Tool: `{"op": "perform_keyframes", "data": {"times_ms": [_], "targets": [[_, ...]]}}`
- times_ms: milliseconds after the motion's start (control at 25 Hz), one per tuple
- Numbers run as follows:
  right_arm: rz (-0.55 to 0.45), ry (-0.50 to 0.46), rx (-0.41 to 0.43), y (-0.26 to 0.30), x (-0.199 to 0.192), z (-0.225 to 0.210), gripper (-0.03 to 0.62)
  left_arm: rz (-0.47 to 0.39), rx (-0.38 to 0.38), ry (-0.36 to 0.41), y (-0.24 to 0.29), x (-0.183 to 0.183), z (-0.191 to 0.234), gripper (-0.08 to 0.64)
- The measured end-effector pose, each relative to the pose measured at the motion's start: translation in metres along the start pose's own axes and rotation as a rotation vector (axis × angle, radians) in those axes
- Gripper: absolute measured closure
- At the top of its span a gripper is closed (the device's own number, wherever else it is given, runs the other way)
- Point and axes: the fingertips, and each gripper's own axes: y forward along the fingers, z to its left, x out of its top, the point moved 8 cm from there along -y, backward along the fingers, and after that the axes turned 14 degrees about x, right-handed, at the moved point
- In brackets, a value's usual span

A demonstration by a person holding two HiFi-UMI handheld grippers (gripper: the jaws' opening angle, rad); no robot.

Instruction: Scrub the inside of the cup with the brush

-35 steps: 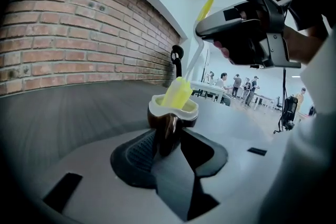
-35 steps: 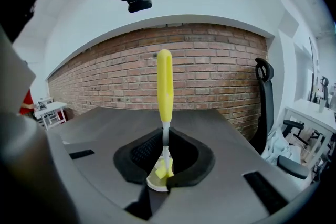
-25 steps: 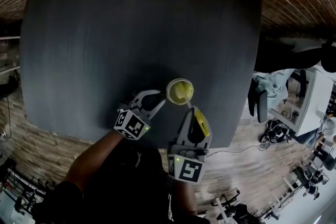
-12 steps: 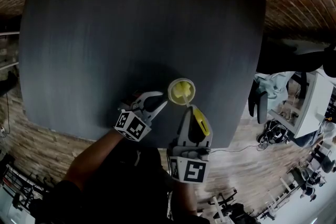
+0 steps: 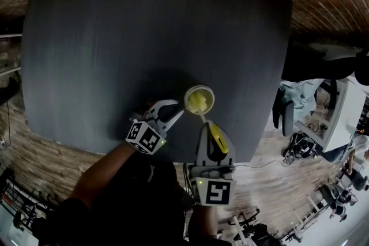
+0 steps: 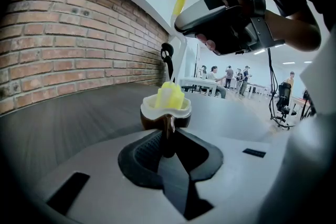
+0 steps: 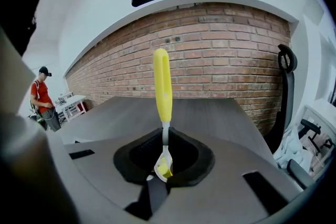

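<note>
The left claw (image 6: 167,139) has just been closing and now pinches the handle of the cup (image 6: 165,113), steadying it near the desk's (image 5: 144,26) front edge, while the right claw (image 7: 164,165), clamped on the brush (image 7: 161,81), has shifted its yellow head inside, so scrubbing looks under way.

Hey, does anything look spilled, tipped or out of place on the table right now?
Nothing stands out. The cup stands upright on the table, no spill around it. The left gripper, jaws just closed further, grips its handle; the right gripper holds the brush, head inside the cup.
</note>
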Motion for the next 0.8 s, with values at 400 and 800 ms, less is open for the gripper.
{"op": "perform_keyframes", "data": {"times_ms": [400,800], "targets": [[0.115,-0.089,-0.061,-0.0047,0.0020,0.0042,0.541,0.005,0.008,-0.009,-0.0003,0.0008,-0.0009,0.477],[0.131,-0.278,-0.090,-0.0063,-0.0055,0.0028,0.538,0.005,0.008,0.004,0.0009,0.0002,-0.0023,0.477]]}}
